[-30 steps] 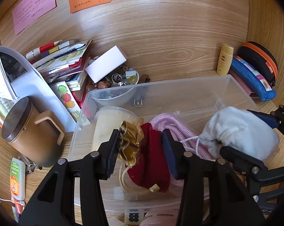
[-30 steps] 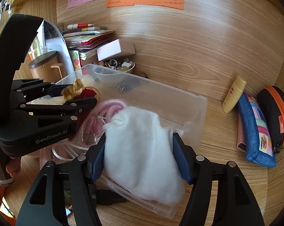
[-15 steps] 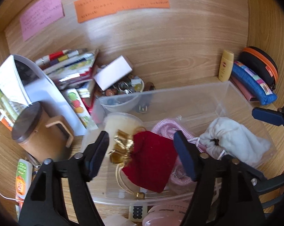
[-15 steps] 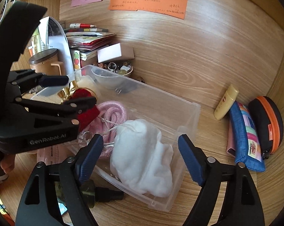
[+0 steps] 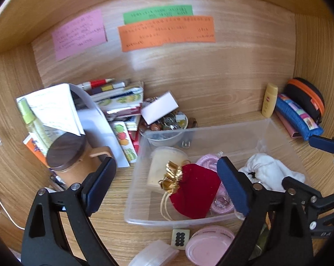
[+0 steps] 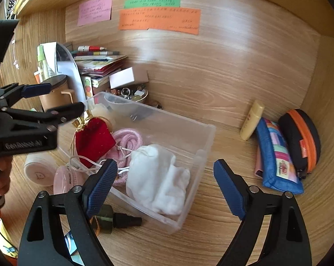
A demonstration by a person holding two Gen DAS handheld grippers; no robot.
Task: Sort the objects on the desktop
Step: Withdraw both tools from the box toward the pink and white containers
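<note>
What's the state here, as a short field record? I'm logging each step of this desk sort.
bin: clear plastic bin on the wooden desk
in bin: red velvet pouch, pink cord, white cloth bag, cream cup
left hand-held gripper: jaws opening, above the pouch, pads clear of it
right hand-held gripper: jaws opening, nothing gripped
outside bin, right: yellow bottle, blue pencil case

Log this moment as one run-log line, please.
left gripper: opening, empty | right gripper: opening, empty | red pouch, white pouch: in clear bin

Left tool (image 5: 167,186) and right tool (image 6: 164,184) angle downward, jaws opening, gripping nothing.
</note>
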